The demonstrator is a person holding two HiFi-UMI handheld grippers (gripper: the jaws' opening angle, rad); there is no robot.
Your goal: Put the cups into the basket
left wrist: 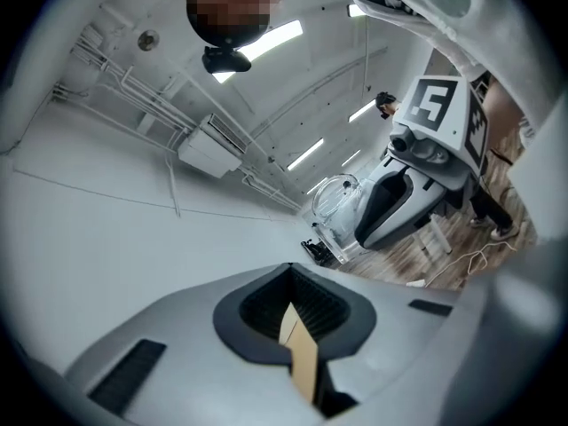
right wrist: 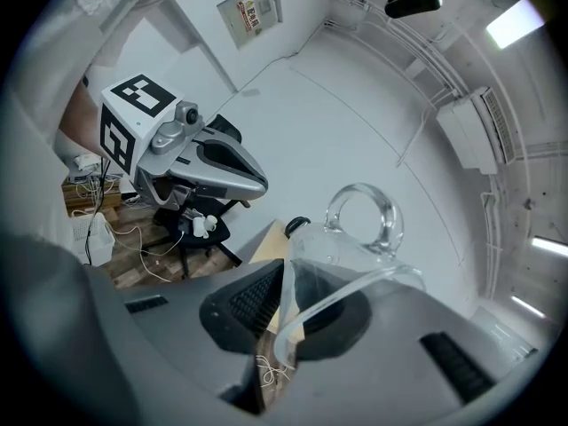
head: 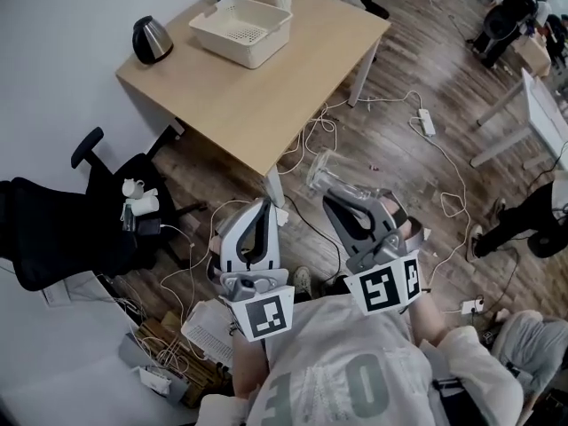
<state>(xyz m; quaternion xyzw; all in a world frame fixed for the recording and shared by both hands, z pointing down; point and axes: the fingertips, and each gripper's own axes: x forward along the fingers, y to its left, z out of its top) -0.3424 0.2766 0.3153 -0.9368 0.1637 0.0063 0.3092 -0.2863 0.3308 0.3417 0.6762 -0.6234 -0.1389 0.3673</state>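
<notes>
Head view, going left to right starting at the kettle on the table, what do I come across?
kettle → basket → glass cup → white power strip on the floor

Basket [head: 240,29] on table [head: 266,105] (kettle [head: 152,39] left).

Cup [head: 324,174] is clear glossy glass, and the basket [head: 253,56] looks like matt cream plastic. Kettle [head: 153,39] is shiny metal, desk [head: 257,105] smooth pale wood, floor [head: 417,176] darker wood planks. Right gripper [right wrist: 288,318] is matt grey plastic with ribbed black pads [right wrist: 253,300].
</notes>
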